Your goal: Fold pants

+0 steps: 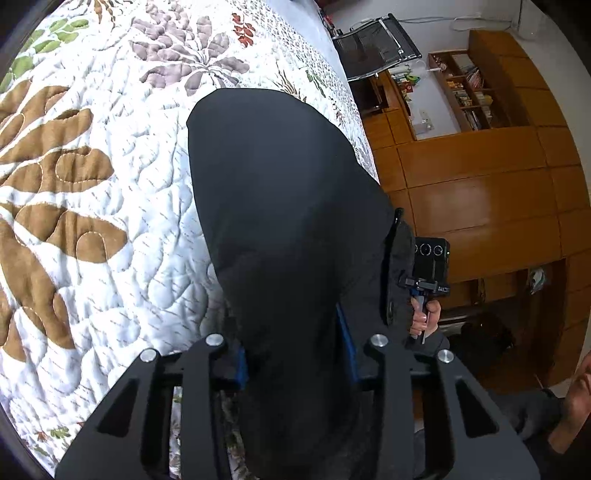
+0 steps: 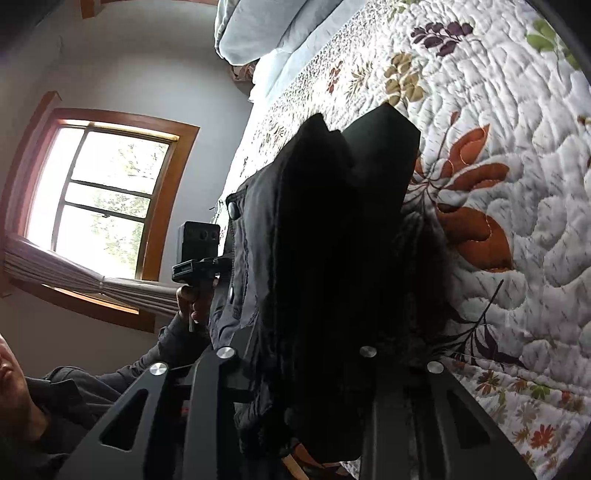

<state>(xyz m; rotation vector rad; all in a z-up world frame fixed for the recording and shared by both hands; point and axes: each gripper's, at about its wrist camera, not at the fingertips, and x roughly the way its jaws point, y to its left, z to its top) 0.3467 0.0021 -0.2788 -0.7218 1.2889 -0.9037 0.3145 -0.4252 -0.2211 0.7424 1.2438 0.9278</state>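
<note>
The fold looked to be mid-lift: one pair of black pants (image 1: 288,206) hung above the quilted bed (image 1: 110,206), its far end draped onto the quilt. The left claw (image 1: 295,354) pinched the cloth at one side of the pants, and the right claw (image 2: 306,369) pinched the other. Next, both would probably need to carry the held edge over the pants together, level.

Floral quilt (image 1: 92,184) covers bed. Wooden cabinets (image 1: 480,192) with bookshelf (image 1: 469,96) on one side; opposite, wood-framed window (image 2: 107,192), bright daylight, pale walls (image 2: 147,55). Pillows (image 2: 266,29) at bed head.
</note>
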